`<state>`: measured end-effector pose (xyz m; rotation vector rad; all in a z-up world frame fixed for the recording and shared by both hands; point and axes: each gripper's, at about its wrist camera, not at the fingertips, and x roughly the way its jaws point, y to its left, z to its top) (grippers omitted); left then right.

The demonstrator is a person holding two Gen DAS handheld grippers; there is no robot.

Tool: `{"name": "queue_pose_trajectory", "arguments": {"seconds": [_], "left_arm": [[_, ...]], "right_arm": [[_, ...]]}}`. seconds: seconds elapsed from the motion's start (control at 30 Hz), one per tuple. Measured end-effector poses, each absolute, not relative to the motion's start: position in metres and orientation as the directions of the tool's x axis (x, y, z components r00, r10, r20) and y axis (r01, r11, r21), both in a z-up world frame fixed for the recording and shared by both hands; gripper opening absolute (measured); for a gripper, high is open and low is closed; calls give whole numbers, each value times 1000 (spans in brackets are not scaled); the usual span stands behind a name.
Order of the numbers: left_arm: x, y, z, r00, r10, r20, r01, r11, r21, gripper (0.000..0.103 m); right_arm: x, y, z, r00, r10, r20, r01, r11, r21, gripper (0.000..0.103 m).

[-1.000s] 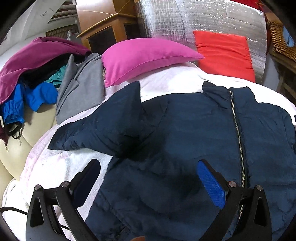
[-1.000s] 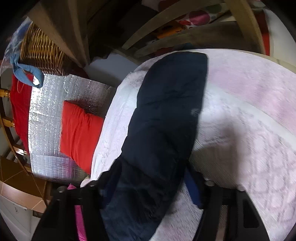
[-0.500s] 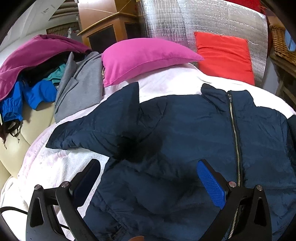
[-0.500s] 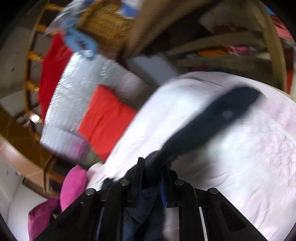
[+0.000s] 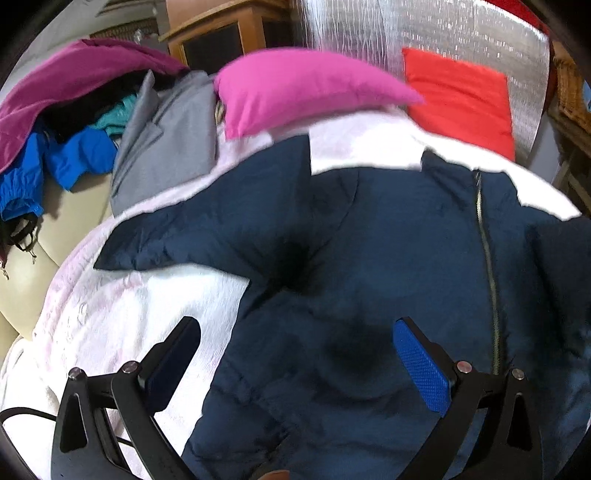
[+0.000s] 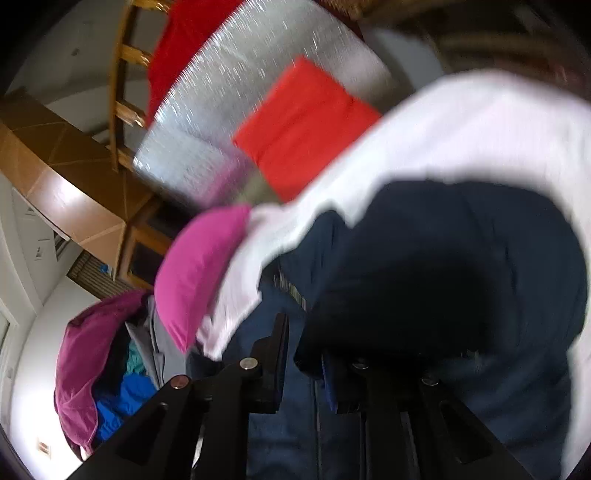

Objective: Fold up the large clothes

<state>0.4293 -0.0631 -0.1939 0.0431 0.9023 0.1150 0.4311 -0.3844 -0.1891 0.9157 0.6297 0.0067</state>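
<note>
A navy padded jacket (image 5: 369, 236) lies front up on a white quilt (image 5: 122, 306), zip (image 5: 487, 258) running down its right half and one sleeve (image 5: 207, 229) spread to the left. My left gripper (image 5: 295, 332) hovers open over the jacket's lower left body, nothing between its blue pads (image 5: 421, 369). In the blurred right wrist view, my right gripper (image 6: 303, 332) pinches the jacket's other sleeve (image 6: 443, 266), which is lifted and bunched over the jacket body (image 6: 280, 406). Its jaws are opening slightly with the fabric still between them.
A pink pillow (image 5: 303, 85) and a red cushion (image 5: 458, 99) lie at the bed's far end against a silver foil panel (image 5: 443, 33). A heap of clothes, magenta (image 5: 66, 85), blue (image 5: 74, 158) and grey (image 5: 166, 140), lies at the left. Wooden furniture (image 5: 221, 33) stands behind.
My right gripper shut on the right sleeve, lifted it and swung it across over the jacket body while rolling. The left gripper drifted slightly and stayed open.
</note>
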Motion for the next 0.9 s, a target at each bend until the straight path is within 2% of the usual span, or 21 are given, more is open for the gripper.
{"name": "queue_pose_trajectory", "arguments": {"seconds": [0.1,0.17,0.23,0.3,0.4,0.57,0.7,0.77,0.8,0.9], "left_arm": [[431,-59,-205,575,118,-810,-75,993,92,103],[431,-59,-207,569,129,-812,-73,992,107,103],[428,-59,-203,584,126,-802,-73,992,103,103],[424,-60,-195,613,120,-781,-79,993,91,103],[419,-61,-187,640,105,-761,-80,994,70,103],[419,-64,-180,668,88,-739,-63,996,62,103],[422,-62,-177,674,90,-733,-64,996,64,103],[424,-57,-175,676,96,-731,-74,995,62,103],[425,-53,-174,676,103,-729,-86,994,60,103],[428,-34,-169,682,124,-720,-132,990,46,103]], "right_arm": [[436,-369,-220,794,299,-530,284,588,758,20],[435,-368,-233,776,310,-550,318,561,765,36],[419,-377,-240,783,343,-519,311,506,804,68],[404,-388,-237,803,318,-504,319,486,814,81],[388,-412,-233,826,276,-491,331,468,820,81],[376,-454,-241,876,254,-411,334,295,895,81],[376,-475,-247,892,186,-412,374,207,904,80],[378,-482,-250,885,156,-439,412,181,893,64],[379,-484,-248,879,149,-453,425,185,886,47],[388,-479,-235,861,106,-497,457,268,848,36]]}}
